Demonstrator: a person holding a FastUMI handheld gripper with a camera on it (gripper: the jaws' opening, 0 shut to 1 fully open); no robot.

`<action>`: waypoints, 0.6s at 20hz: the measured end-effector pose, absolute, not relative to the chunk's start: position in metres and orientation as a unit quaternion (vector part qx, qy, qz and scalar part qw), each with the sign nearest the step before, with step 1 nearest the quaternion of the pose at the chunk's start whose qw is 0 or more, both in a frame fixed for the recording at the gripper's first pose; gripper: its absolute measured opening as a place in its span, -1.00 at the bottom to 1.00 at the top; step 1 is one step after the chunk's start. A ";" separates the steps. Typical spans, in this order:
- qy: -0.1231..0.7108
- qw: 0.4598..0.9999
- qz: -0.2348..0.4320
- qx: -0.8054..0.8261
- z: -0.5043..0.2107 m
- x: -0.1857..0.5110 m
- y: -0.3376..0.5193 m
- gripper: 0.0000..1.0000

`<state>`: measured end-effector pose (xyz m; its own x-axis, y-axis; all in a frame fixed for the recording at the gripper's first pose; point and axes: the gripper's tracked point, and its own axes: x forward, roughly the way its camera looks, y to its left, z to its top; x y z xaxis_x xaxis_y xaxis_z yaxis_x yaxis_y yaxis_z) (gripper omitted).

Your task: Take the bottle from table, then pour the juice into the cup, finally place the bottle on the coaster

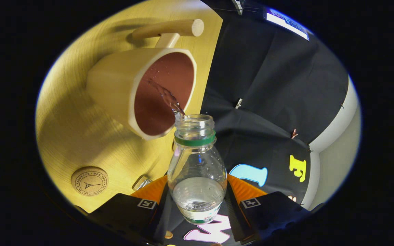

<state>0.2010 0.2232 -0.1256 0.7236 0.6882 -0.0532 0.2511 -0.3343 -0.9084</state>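
Note:
A clear plastic bottle point(197, 167) with a green neck ring is held between my two fingers, and my gripper point(197, 201) is shut on its body. The bottle is tipped over, its open mouth at the rim of a cream cup point(142, 92) with a brown inside and a wooden handle. A thin clear stream point(166, 97) runs from the mouth into the cup. Some liquid still sits in the bottle. A round cork coaster point(89, 181) lies on the wooden table point(80, 136), beside my left finger point(128, 208).
A small clear bottle cap point(141, 182) lies on the table between the coaster and the bottle. The table's edge runs just past the cup, with the black cloth wall point(279, 85) beyond it.

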 end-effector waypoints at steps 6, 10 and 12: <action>-0.315 0.470 0.219 -0.795 -0.119 0.205 0.226 0.48; -0.328 0.459 0.214 -0.798 -0.111 0.206 0.226 0.48; -0.338 0.449 0.211 -0.799 -0.107 0.205 0.229 0.48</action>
<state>0.2052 0.2295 -0.1066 0.6823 0.7303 -0.0342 0.3503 -0.3676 -0.8615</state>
